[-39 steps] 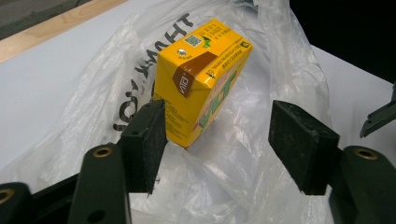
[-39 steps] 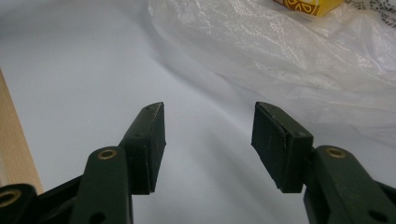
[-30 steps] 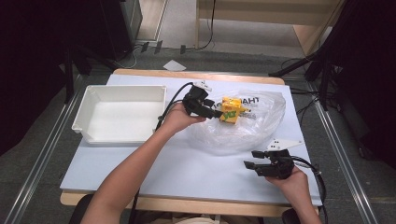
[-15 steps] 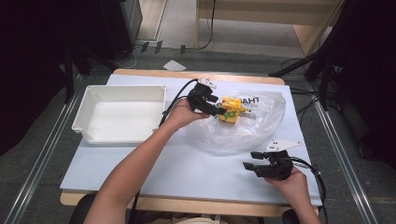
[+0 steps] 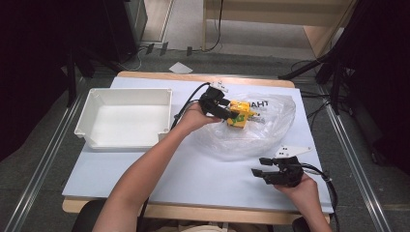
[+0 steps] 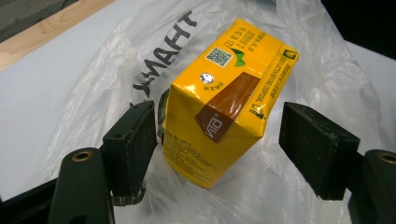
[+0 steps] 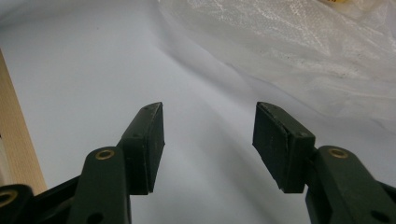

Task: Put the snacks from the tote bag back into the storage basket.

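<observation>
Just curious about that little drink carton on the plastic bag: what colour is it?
Bright yellow with a brown band, clearest in the left gripper view: carton.

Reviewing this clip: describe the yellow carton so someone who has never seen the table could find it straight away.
Start at the white tray on the table's left, then look right to the crumpled clear plastic bag printed with dark letters. The yellow carton lies on that bag at its far-left part, between the open jaws of the left claw. It is the only brightly coloured thing there, with a brown band and a QR code.
</observation>
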`<state>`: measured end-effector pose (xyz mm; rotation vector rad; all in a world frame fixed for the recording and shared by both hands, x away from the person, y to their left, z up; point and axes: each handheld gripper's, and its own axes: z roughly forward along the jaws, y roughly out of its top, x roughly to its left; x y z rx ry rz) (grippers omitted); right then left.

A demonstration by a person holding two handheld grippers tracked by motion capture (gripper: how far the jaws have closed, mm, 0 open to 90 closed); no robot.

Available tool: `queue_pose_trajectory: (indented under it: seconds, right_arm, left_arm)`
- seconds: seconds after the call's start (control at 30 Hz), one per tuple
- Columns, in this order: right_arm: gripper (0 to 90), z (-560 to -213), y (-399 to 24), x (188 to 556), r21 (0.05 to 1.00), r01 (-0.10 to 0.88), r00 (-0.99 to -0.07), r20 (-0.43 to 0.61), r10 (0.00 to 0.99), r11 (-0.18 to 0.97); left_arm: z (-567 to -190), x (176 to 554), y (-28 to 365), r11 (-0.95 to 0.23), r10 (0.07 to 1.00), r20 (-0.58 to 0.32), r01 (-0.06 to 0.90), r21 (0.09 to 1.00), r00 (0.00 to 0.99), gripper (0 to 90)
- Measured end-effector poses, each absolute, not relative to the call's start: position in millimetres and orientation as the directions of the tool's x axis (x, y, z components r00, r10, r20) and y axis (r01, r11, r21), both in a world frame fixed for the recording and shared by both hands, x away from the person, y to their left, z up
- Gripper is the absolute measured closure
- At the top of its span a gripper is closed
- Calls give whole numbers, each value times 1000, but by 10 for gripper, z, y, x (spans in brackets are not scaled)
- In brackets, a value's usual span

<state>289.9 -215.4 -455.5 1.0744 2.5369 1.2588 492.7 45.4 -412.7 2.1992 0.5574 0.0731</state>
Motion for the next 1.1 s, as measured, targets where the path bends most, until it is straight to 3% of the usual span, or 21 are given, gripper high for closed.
queue_pose_trajectory:
  seconds: [0.7, 1.1]
  right_arm:
    - [445, -4594, -2157, 2909, 725, 553, -740, 201, 641, 410]
    - [448, -4617, -2166, 2925, 715, 560, -738, 200, 645, 418]
  left_arm:
    - [-4268, 5005, 196, -541, 379, -143, 344, 768, 914, 283]
    - [-4296, 5001, 135, -553, 374, -131, 334, 763, 918, 363]
